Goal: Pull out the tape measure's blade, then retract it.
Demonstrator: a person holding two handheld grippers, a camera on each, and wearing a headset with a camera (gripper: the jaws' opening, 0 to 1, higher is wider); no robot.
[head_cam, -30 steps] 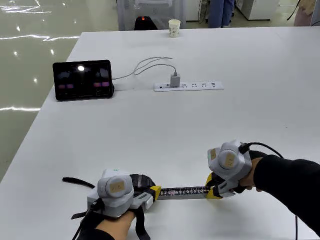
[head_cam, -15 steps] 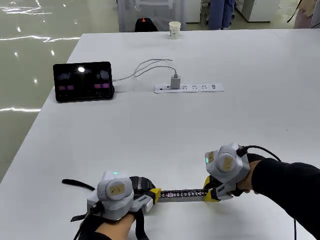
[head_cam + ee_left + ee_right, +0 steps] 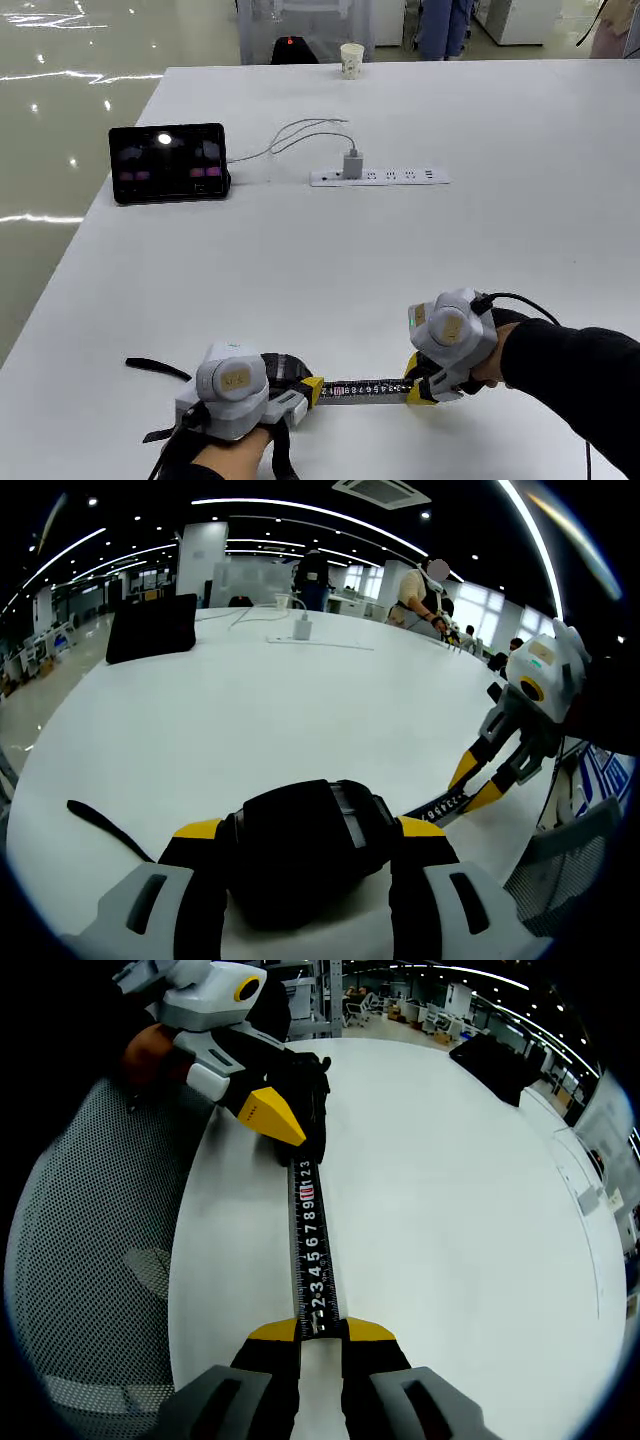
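**Retraction under way, as we judge it.** Near the worktop's (image 3: 400,260) front edge, the left gripper's (image 3: 308,830) jaws clamp the case of the tape measure (image 3: 285,366). The right gripper's (image 3: 320,1330) jaws are closed on the tip of the blade (image 3: 312,1250). We should feed the blade back slowly, in line with the case and flat on the worktop. One second ago the right gripper stood farther from the case, with slightly more blade exposed.

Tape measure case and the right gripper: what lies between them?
The pulled-out blade spans that stretch from the case to the right gripper, over bare white table; the right gripper view shows it.
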